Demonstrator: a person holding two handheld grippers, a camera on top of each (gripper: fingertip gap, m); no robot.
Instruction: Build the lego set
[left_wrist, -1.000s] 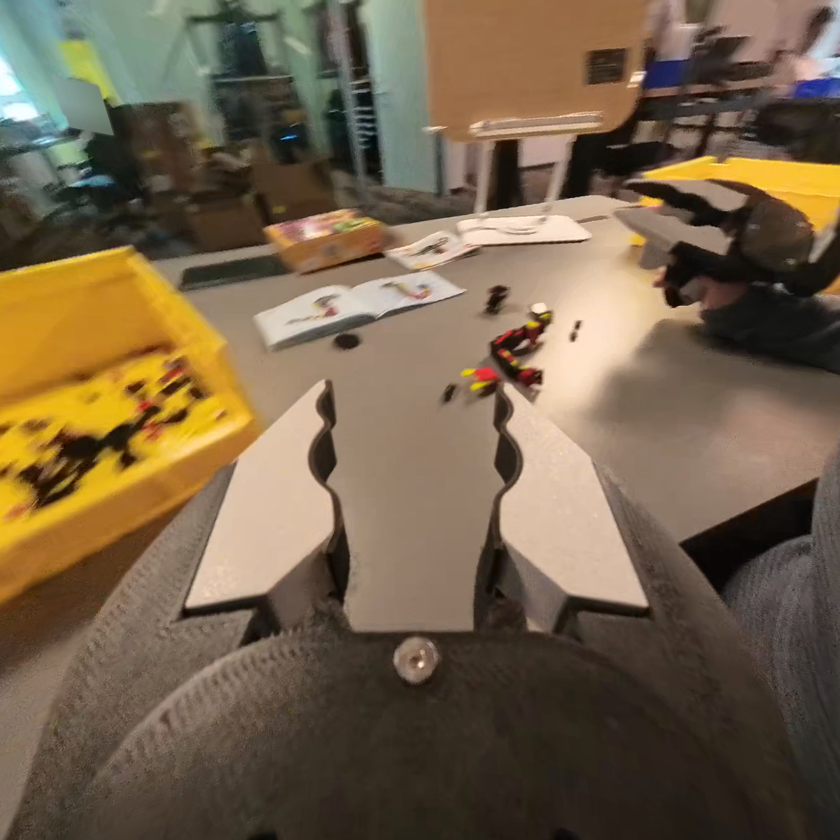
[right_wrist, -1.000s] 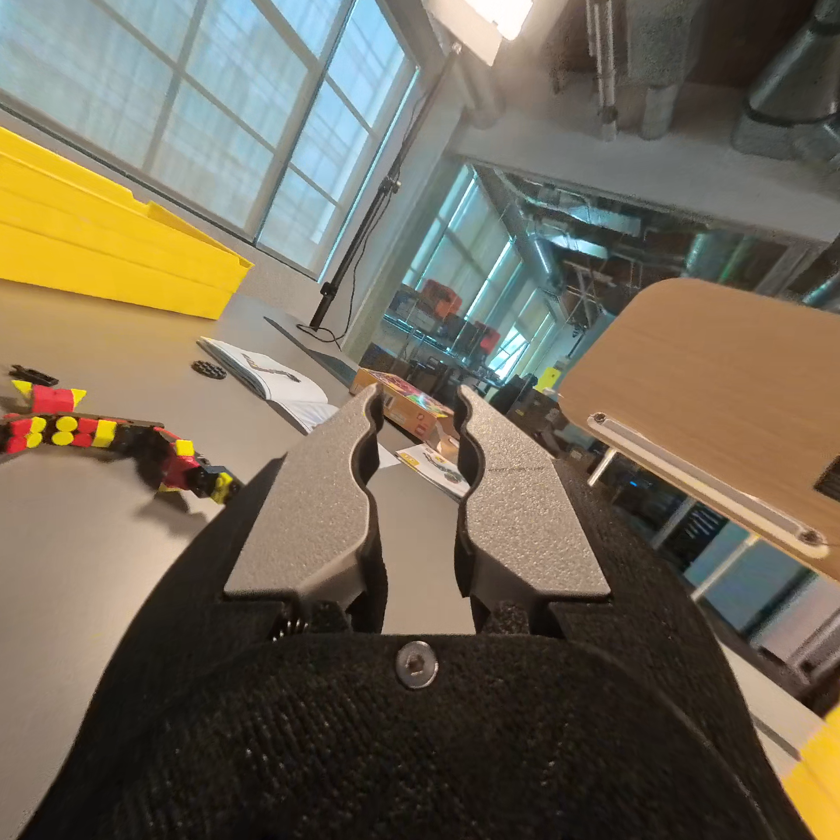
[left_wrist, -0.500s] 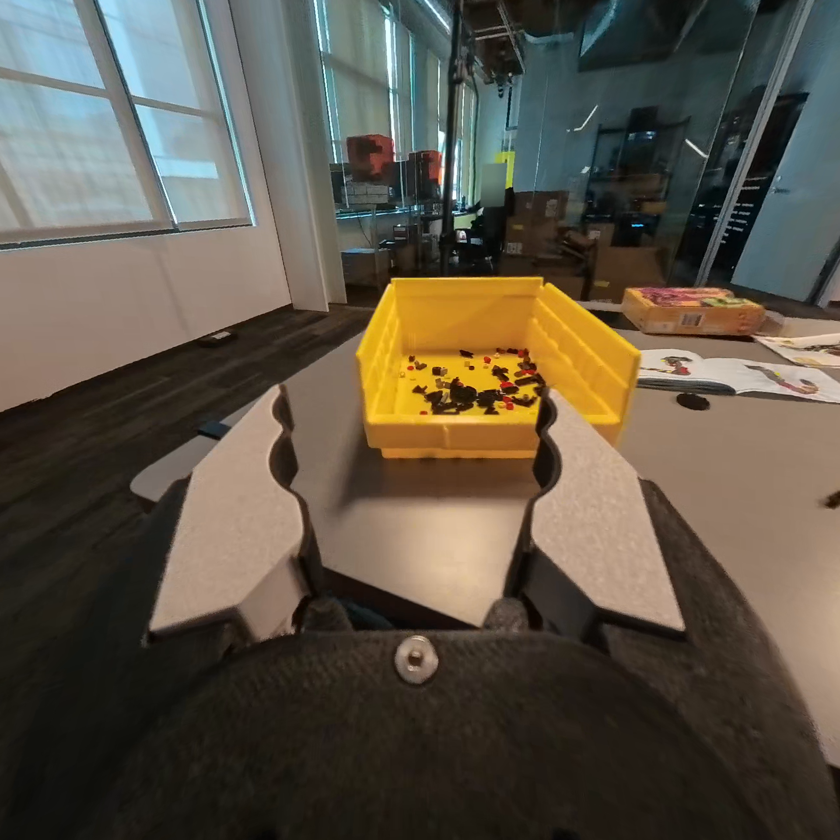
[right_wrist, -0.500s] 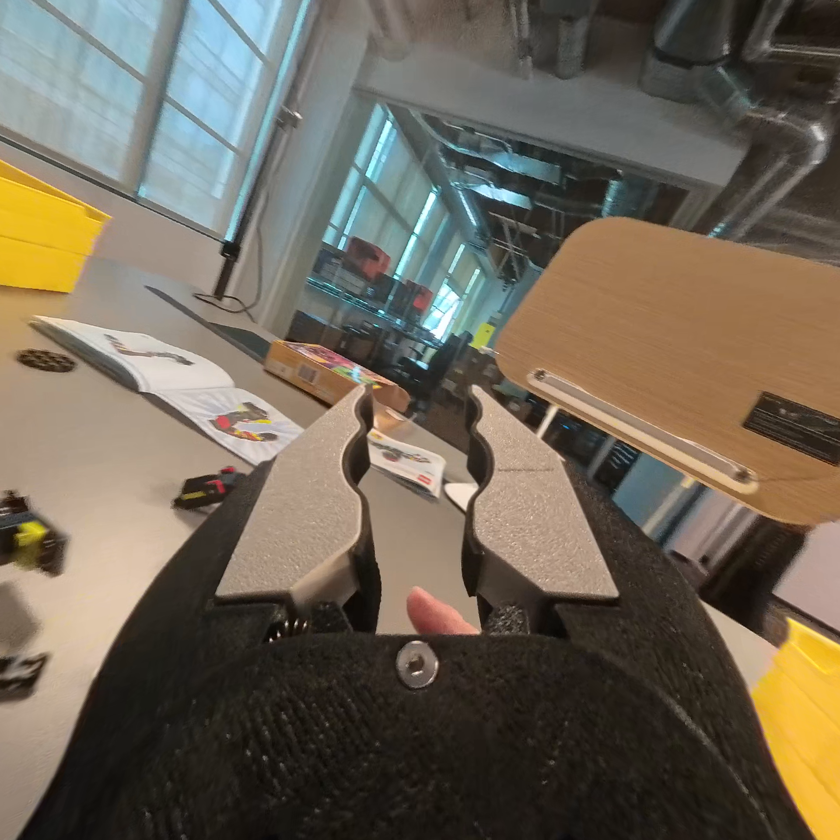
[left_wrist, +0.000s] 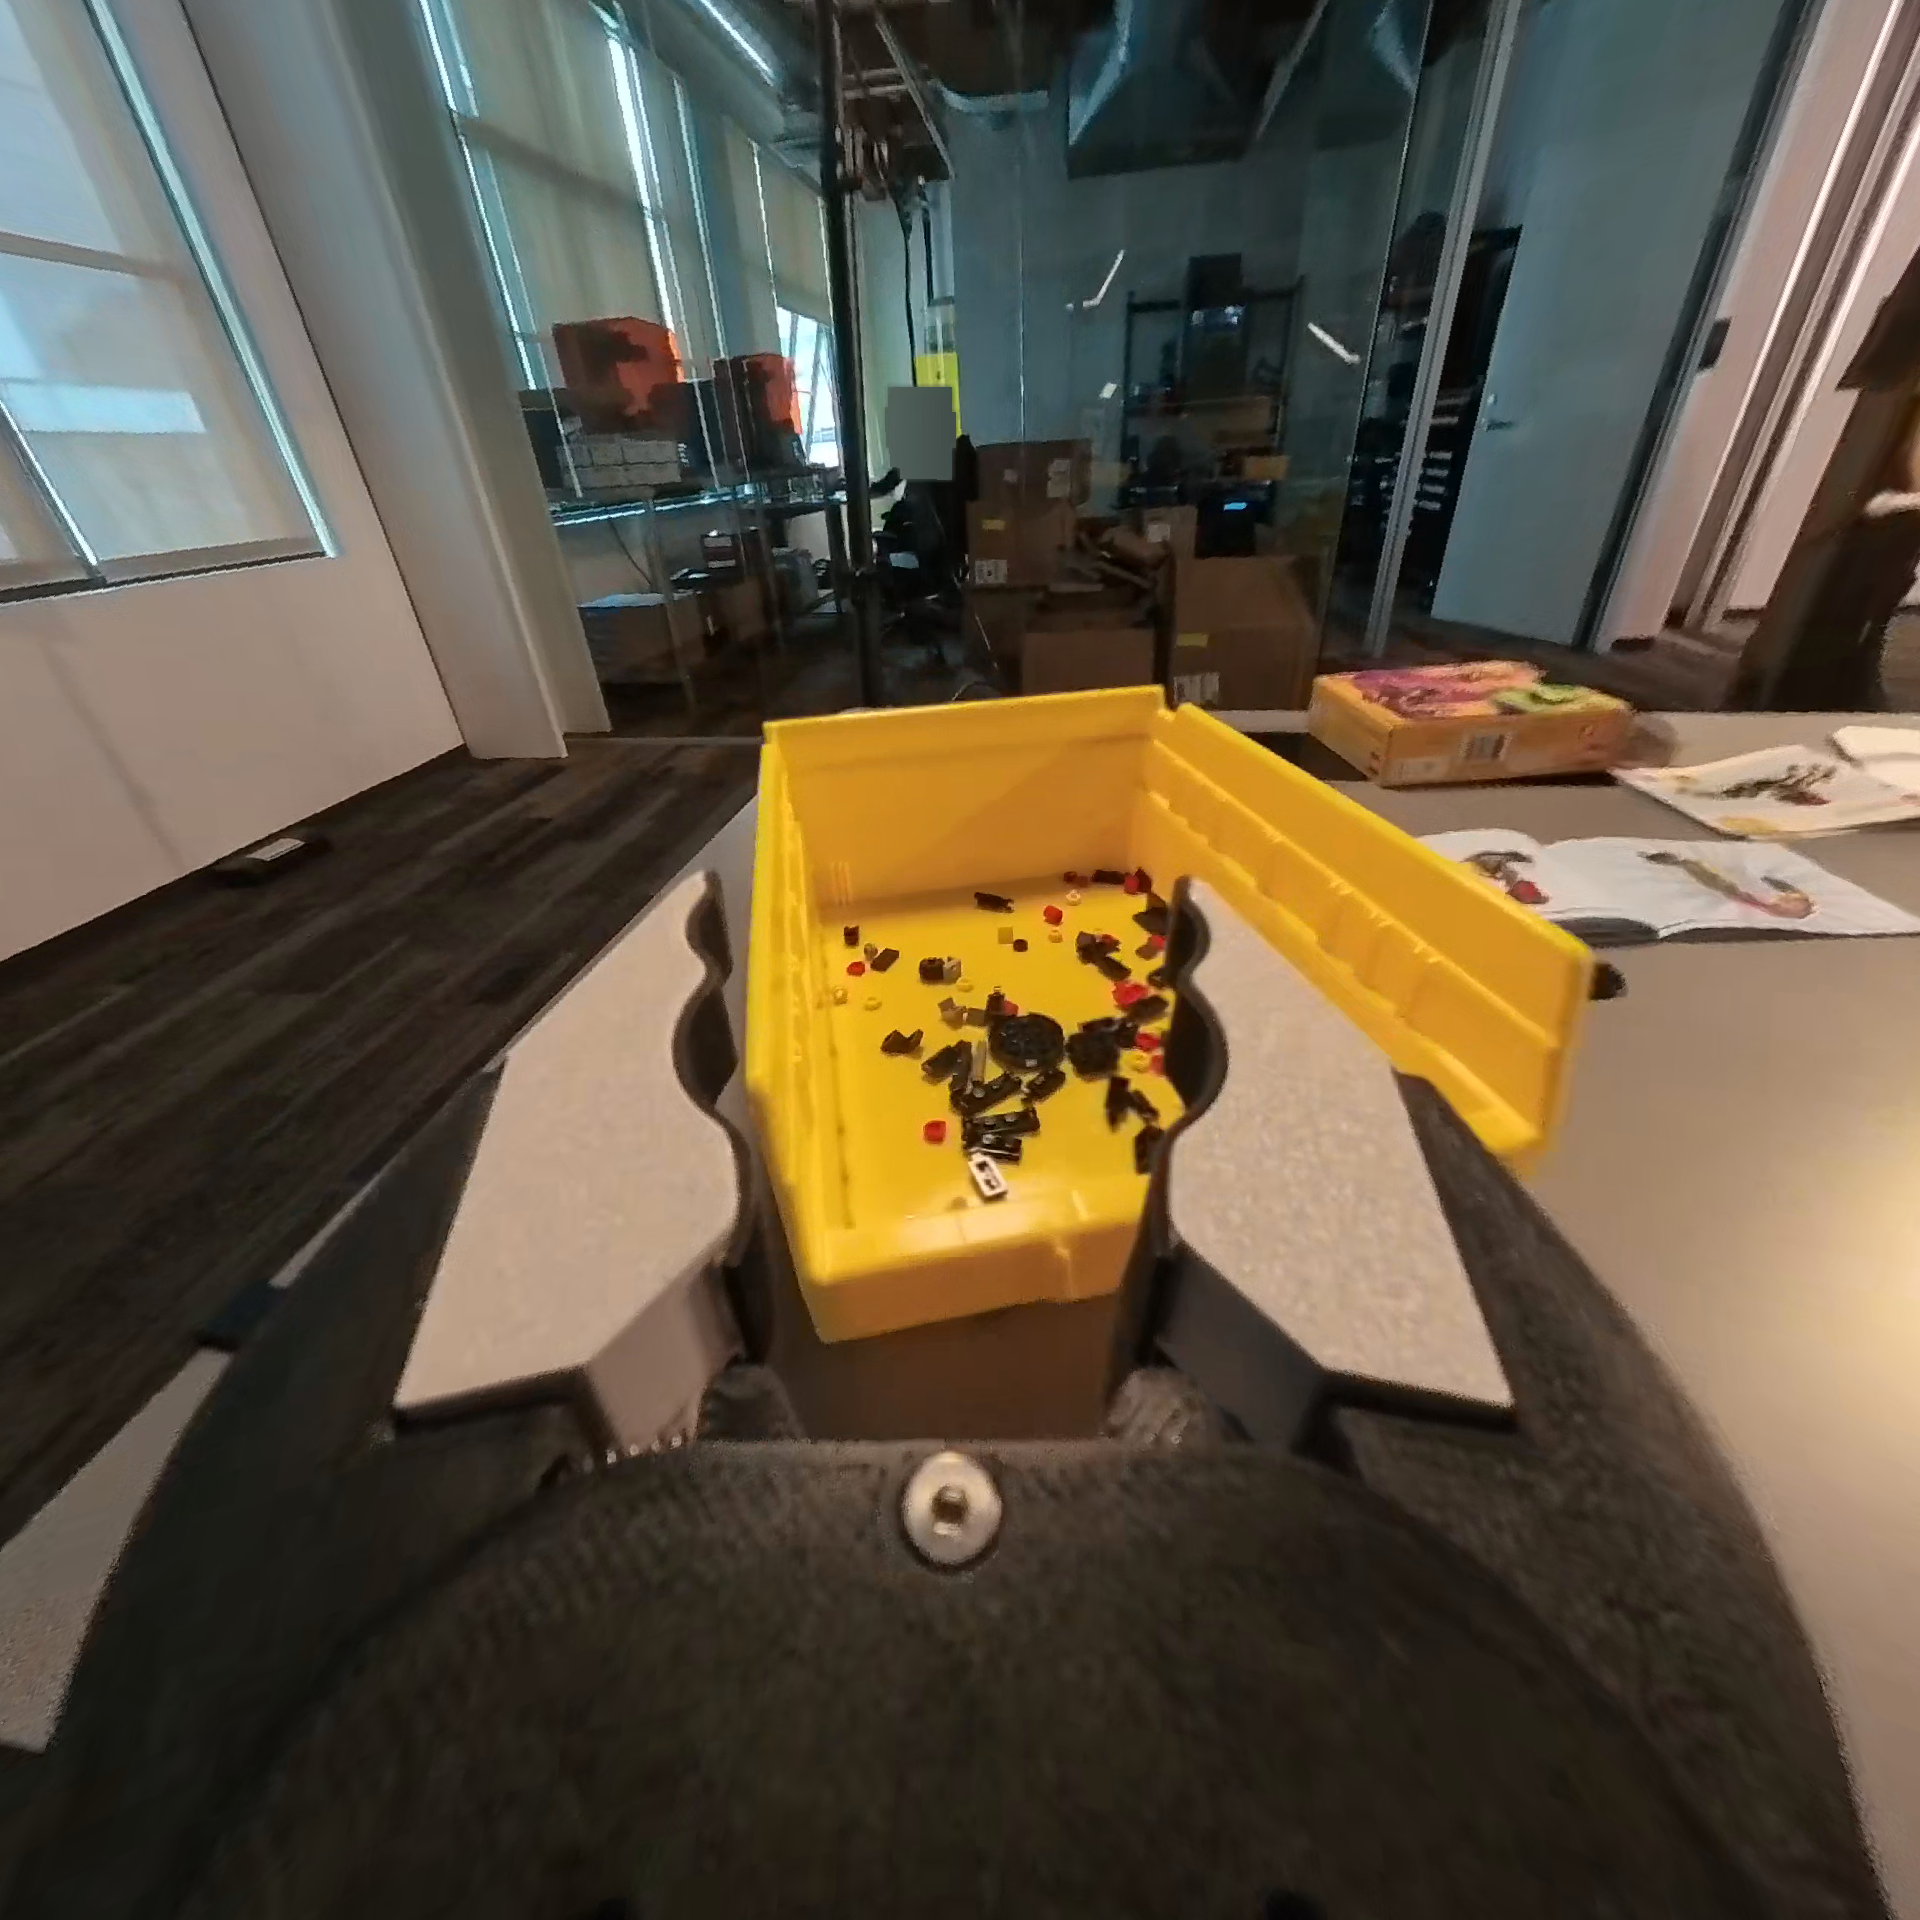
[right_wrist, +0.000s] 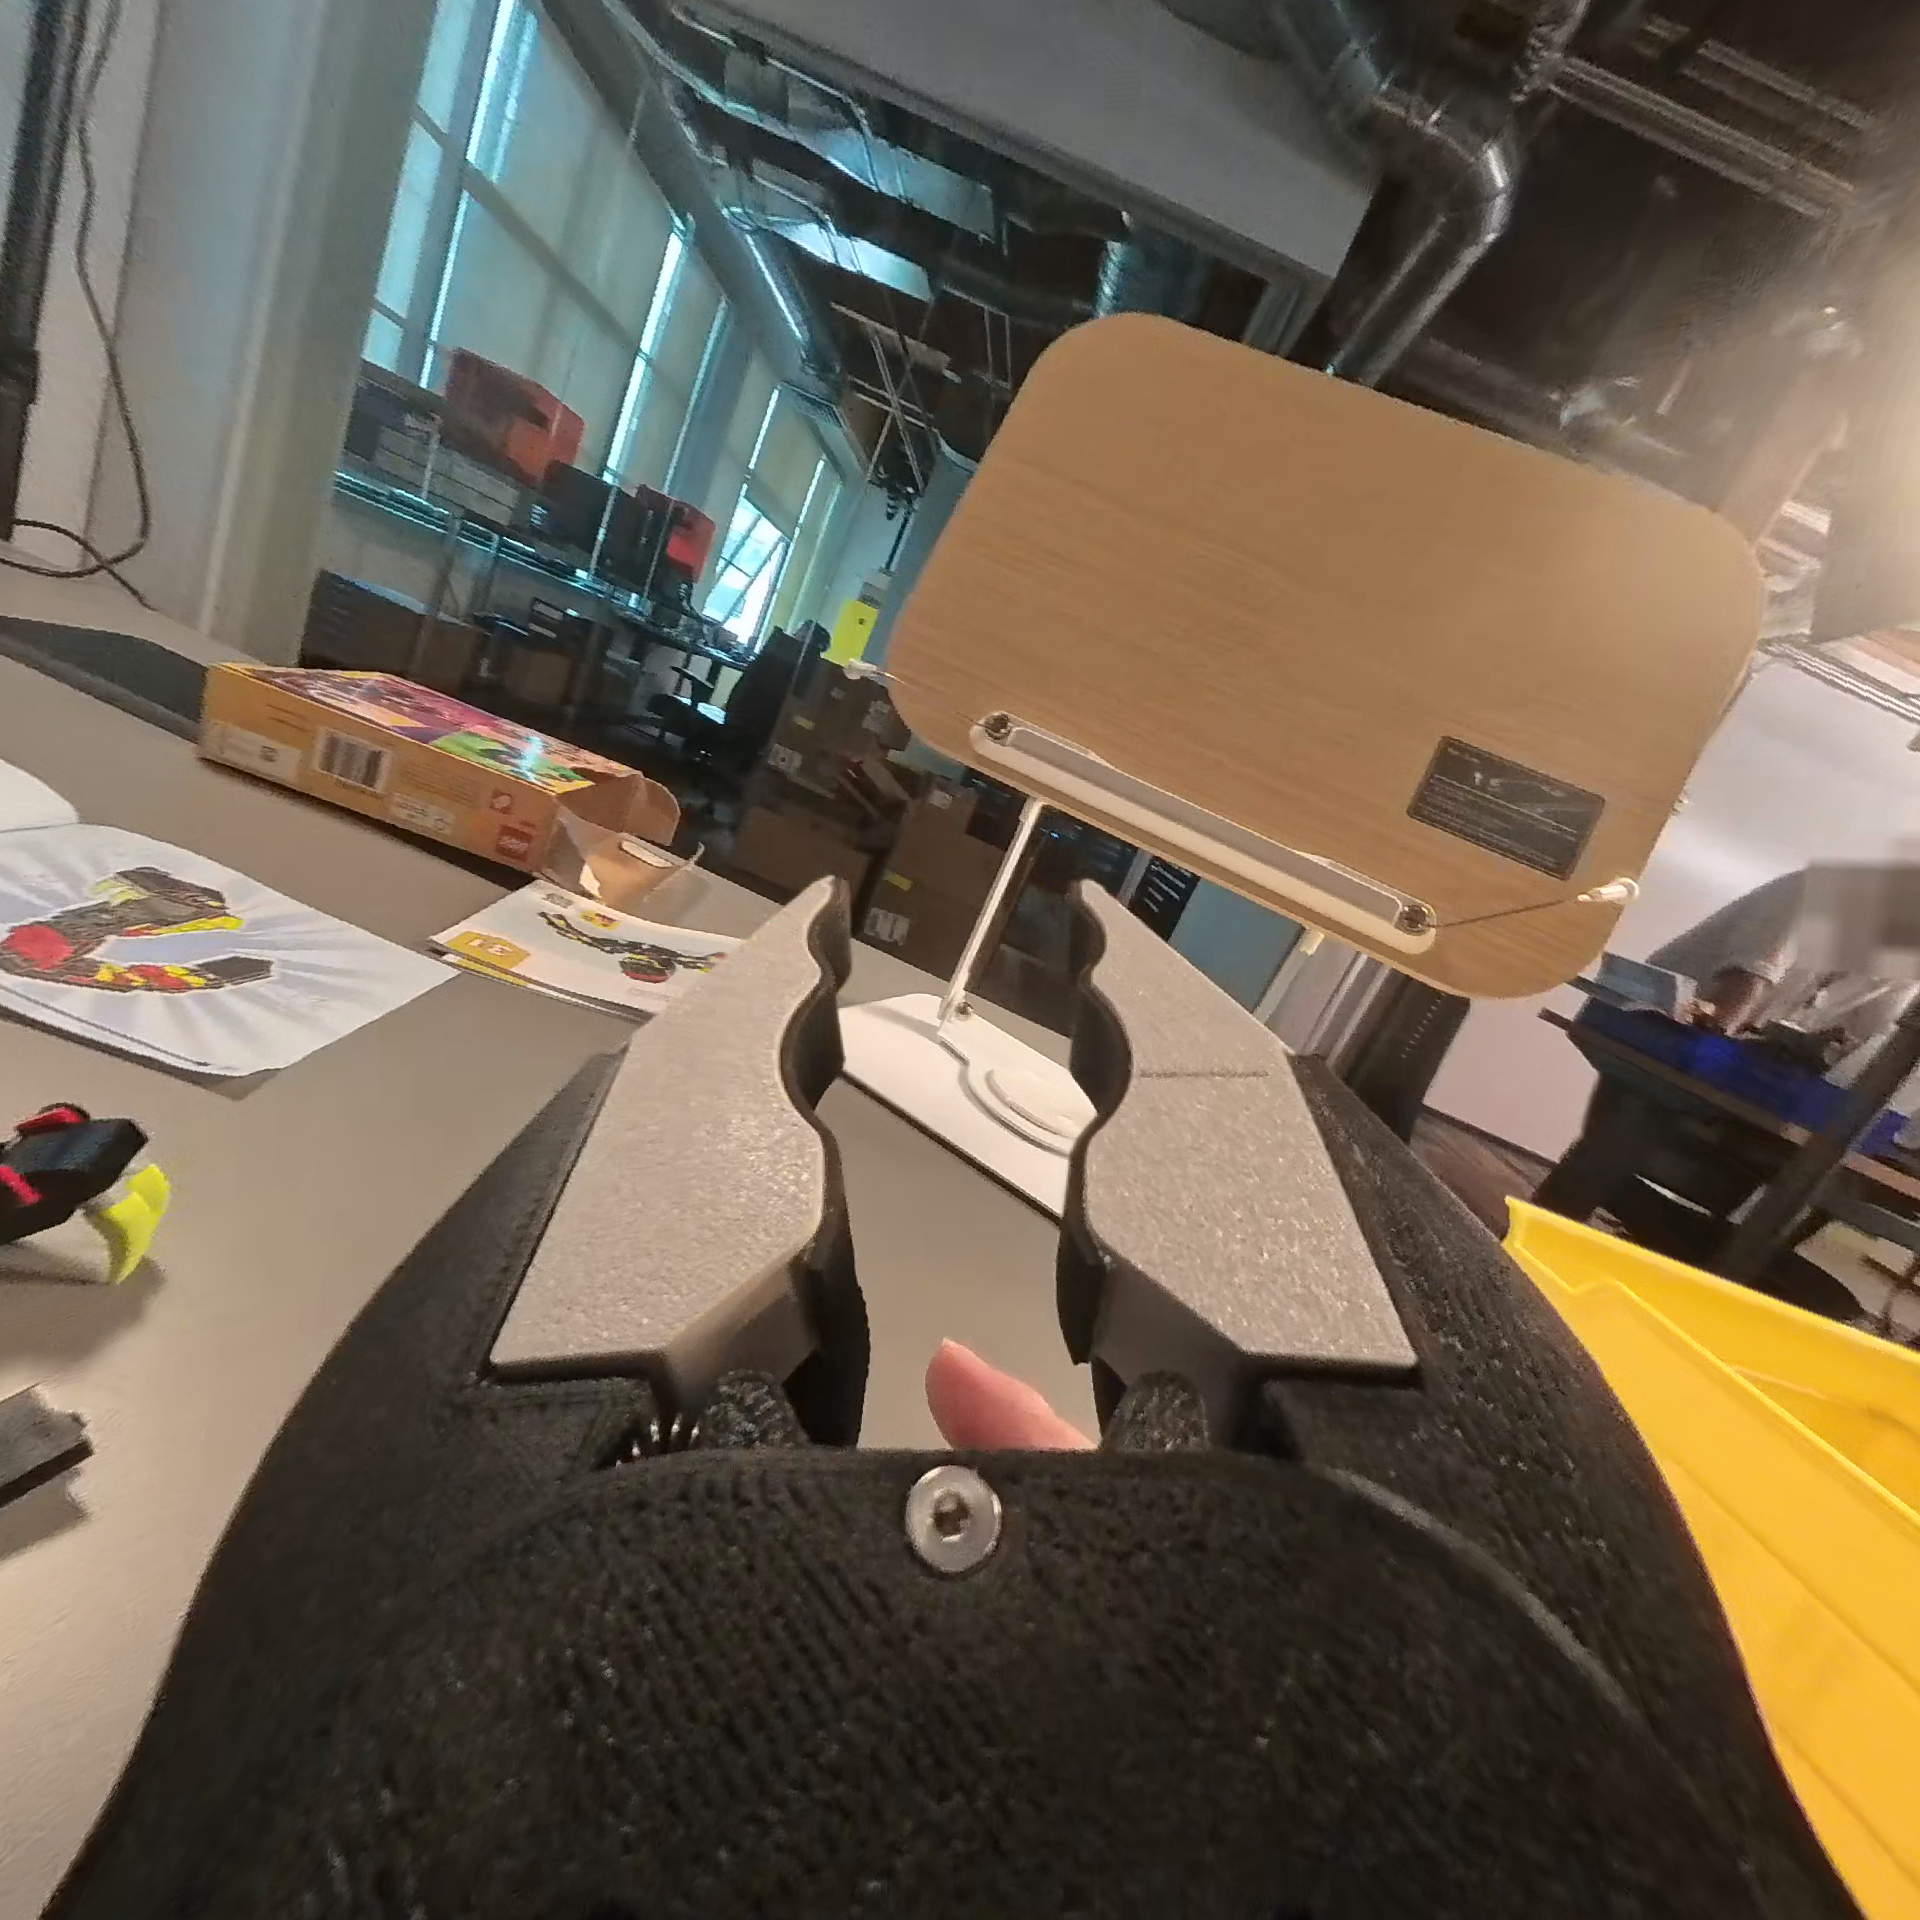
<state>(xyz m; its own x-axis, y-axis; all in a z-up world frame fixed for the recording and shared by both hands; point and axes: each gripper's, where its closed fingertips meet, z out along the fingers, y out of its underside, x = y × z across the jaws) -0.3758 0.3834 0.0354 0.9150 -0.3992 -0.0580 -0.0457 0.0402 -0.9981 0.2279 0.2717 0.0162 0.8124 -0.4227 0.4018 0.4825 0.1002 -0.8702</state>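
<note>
My left gripper (left_wrist: 951, 904) is open and empty, held above the near end of a yellow bin (left_wrist: 1351, 925) that holds several loose black, red and yellow lego pieces (left_wrist: 1013, 1049). My right gripper (right_wrist: 951, 904) is open and empty, low over the grey table (right_wrist: 343, 1122). A black, red and lime lego part (right_wrist: 73, 1179) lies on the table at the left of the right wrist view. A fingertip (right_wrist: 987, 1403) shows between the bases of the right gripper's fingers.
Open instruction booklets (left_wrist: 1662, 888) (right_wrist: 177, 951) and an orange set box (left_wrist: 1465, 722) (right_wrist: 416, 764) lie on the table. A wooden book stand (right_wrist: 1320, 665) on a white base stands ahead of the right gripper. A second yellow bin (right_wrist: 1766, 1455) is at the right. The table edge and dark floor (left_wrist: 312, 997) are left of the bin. One gripper's finger ends stand about 60 cm off the other's.
My left gripper swung left from the lego model to the yellow bin, then moved closer over it. My right gripper turned right, away from the model, and its fingers opened wider.
</note>
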